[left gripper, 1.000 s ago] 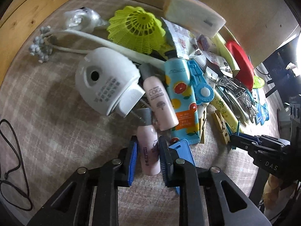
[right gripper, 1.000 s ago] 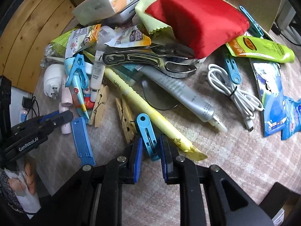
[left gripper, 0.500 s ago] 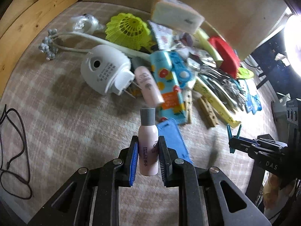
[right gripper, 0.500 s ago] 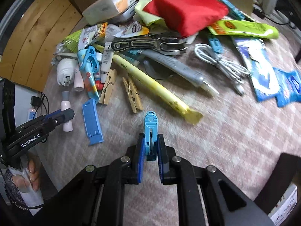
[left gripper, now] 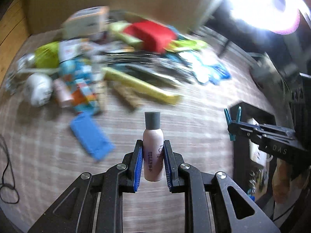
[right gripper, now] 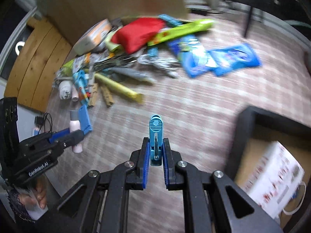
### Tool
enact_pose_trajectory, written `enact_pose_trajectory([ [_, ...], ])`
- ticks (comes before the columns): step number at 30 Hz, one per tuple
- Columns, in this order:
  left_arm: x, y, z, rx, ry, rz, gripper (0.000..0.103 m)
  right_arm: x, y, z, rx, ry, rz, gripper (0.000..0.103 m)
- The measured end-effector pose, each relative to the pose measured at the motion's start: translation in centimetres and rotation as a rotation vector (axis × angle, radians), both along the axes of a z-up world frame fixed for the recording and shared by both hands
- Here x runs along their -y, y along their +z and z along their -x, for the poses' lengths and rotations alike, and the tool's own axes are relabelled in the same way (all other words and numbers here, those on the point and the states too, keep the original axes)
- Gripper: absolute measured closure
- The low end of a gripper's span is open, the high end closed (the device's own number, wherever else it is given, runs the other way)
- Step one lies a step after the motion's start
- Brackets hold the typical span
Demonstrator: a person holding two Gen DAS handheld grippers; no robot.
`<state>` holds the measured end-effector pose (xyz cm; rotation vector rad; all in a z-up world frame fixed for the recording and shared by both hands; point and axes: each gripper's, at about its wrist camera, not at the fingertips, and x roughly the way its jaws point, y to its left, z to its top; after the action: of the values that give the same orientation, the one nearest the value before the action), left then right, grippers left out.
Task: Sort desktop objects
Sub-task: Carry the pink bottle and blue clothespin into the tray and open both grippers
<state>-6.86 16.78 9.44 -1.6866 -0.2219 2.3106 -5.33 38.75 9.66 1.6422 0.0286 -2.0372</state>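
Both jaws clamped, loads lifted clear of the tabletop (right gripper: 194, 106)

The left gripper (left gripper: 152, 155) squeezed a pink bottle (left gripper: 153, 151); the right gripper (right gripper: 155, 151) pinched a blue clip (right gripper: 155, 136). The blurred pile (left gripper: 116, 62) lay at eleven o'clock, a black bin (right gripper: 252, 120) at three.

Right wrist view: bare checked cloth (right gripper: 194, 120) open from 12 to 2 o'clock. Clutter pile (right gripper: 136, 44) blocks 10–12 far out. Black box wall (right gripper: 239, 134) stands at 3 o'clock. Left gripper (right gripper: 75, 136) crowds 9 o'clock.
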Motion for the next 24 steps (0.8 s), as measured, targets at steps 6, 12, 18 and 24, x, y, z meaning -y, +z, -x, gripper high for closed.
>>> enact_pose_trajectory([
  [6,-8.9,1.1,-1.5,-0.019,-0.182,0.001,0.084,-9.4,1.3,-1.4,-0.030,-0.147,-0.024,0.091],
  [12,-17.0,1.3,-4.0,-0.031,-0.350,0.011,0.084,-17.3,1.4,-3.7,-0.043,-0.291,-0.040,0.091],
  [18,-22.6,1.4,-7.1,-0.026,-0.474,0.013,0.084,-23.1,1.0,-5.6,-0.038,-0.391,-0.052,0.091],
  [24,-25.7,1.1,-9.1,-0.021,-0.539,0.020,0.084,-26.4,0.7,-7.0,-0.030,-0.446,-0.054,0.091],
])
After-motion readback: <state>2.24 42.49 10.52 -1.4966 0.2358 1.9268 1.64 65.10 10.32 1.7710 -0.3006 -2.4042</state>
